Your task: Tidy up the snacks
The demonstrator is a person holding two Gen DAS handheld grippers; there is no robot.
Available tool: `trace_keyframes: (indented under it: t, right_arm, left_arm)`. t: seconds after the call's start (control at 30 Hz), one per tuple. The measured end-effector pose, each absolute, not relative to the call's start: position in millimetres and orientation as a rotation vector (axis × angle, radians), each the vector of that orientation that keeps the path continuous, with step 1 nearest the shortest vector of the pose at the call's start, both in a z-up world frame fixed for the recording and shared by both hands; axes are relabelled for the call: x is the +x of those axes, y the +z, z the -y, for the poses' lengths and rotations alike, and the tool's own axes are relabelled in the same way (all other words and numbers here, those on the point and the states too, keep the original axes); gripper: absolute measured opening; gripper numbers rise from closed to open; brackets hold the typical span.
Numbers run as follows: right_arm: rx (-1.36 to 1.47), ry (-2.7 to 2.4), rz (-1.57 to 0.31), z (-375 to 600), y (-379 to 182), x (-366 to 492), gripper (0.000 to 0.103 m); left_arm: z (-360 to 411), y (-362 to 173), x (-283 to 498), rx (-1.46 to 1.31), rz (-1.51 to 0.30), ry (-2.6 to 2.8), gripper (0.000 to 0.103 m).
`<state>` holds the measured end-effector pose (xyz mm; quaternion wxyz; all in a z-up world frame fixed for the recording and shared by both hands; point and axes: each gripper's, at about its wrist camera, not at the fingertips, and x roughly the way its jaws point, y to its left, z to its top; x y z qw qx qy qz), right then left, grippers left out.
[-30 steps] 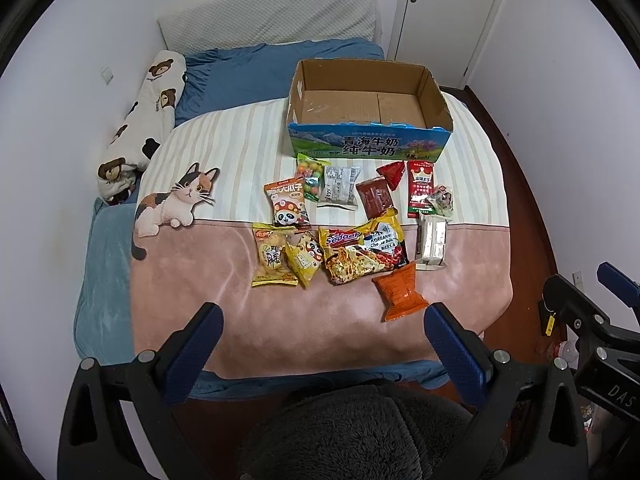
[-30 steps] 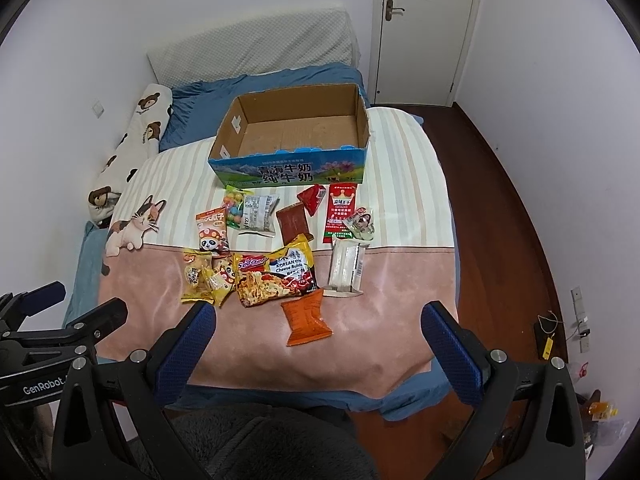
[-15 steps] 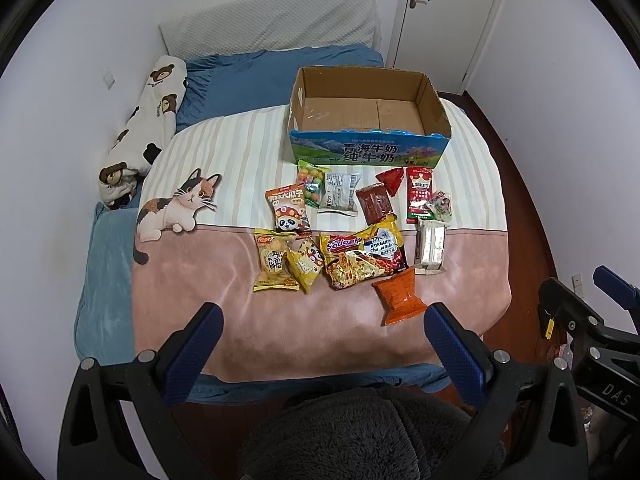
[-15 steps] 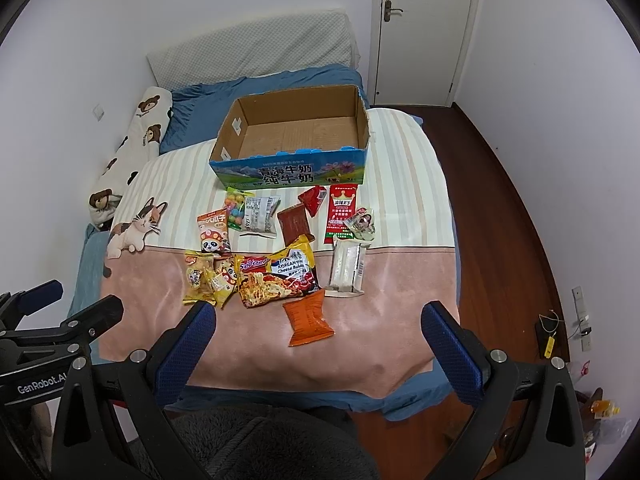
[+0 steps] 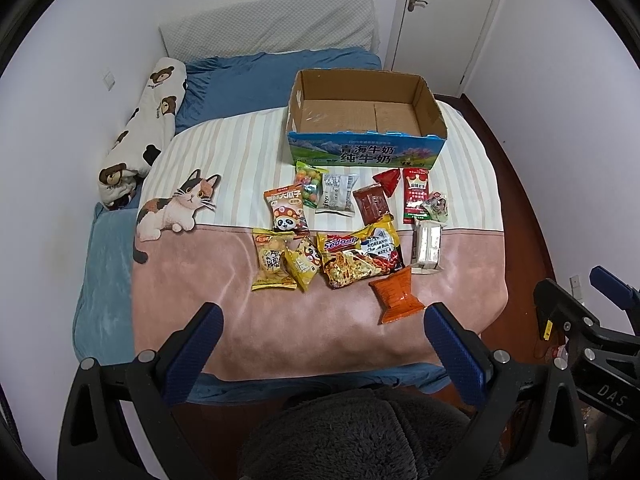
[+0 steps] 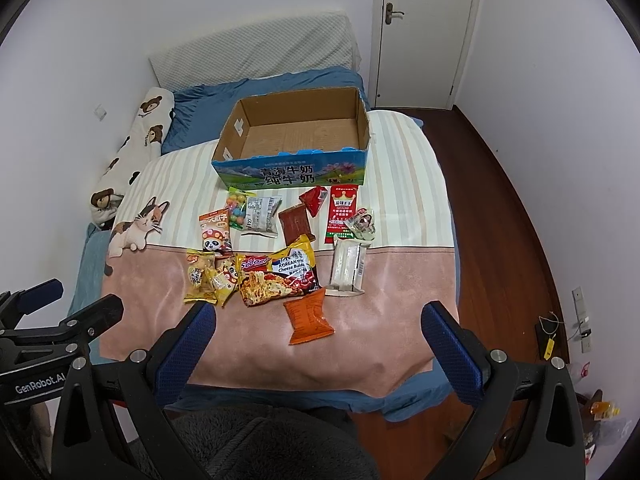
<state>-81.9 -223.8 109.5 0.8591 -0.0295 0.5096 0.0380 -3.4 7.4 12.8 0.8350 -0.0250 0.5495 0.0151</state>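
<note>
Vs a sec ago: barely any change, both views have crept a touch nearer the bed w/ the snacks sitting slightly lower in frame; nothing on the blanket has shifted. Left gripper [image 5: 322, 322] hovers off the foot of the bed at 6 o'clock, fingers spread wide, nothing between them, pointing fwd over the pink end of the blanket [image 5: 192, 280]. Right gripper [image 6: 318, 320] is alongside it, same level, also wide open & holding nothing; each one shows at the edge of the other's view, so they're near but apart. Snacks lie in a loose cluster mid-blanket: orange packet [image 5: 396, 296] nearest the grippers, at abt 12 o'clock from the right one; behind it the big noodle pack [image 5: 360, 258], w/ two yellow packets [image 5: 274, 264] just beside it at 9 o'clock. At its 3 o'clock, a white wrapped bar pack [image 5: 427, 246]. Further back a panda packet [image 5: 286, 212], candy bag [image 5: 308, 184], clear/white wrapper [image 5: 336, 194], dark red-brown packet [image 5: 372, 206], small red triangle pack [image 5: 388, 180], tall red sachet [image 5: 415, 196] w/ a small greenish wrapper [image 5: 436, 208] touching it. Cardboard box [image 5: 366, 152] sits at 12 o'clock behind the lot, open top, nothing inside. Cat print [image 5: 176, 208] at 10 o'clock, bear bolster [image 5: 148, 128] along the wall.
</note>
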Motion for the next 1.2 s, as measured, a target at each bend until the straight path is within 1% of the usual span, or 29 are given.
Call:
trace_keyframes:
  t: [0.6, 0.77, 0.83, 0.93, 1.03, 1.13, 1.2]
  right_arm:
    - [-0.045, 0.079, -1.049, 233, 116, -89, 0.103]
    - [0.022, 0.086, -1.068, 238, 102, -83, 0.103]
    - [0.073, 0.091, -1.095, 240, 85, -73, 0.103]
    - [0.206, 0.122, -1.177, 241, 45, -49, 0.103]
    - [0.362, 0.152, -1.301, 238, -12, -18, 0.103]
    - [0.543, 0.136, -1.431, 233, -84, 12, 0.103]
    - [0.614, 0.094, -1.477, 227, -122, 26, 0.103]
  left_arm:
    - [-5, 16, -11, -0.06, -1.15, 0.032, 0.103]
    - [-17, 6, -2, -0.07, -1.133, 0.09, 0.103]
    - [-32, -4, 5, -0.101, -1.127, 0.137, 0.103]
    - [-61, -25, 16, -0.139, -1.123, 0.229, 0.103]
    - [-89, -54, 29, -0.147, -1.146, 0.311, 0.103]
    - [-113, -88, 44, -0.14, -1.194, 0.385, 0.103]
    - [-128, -110, 51, -0.145, -1.228, 0.419, 0.103]
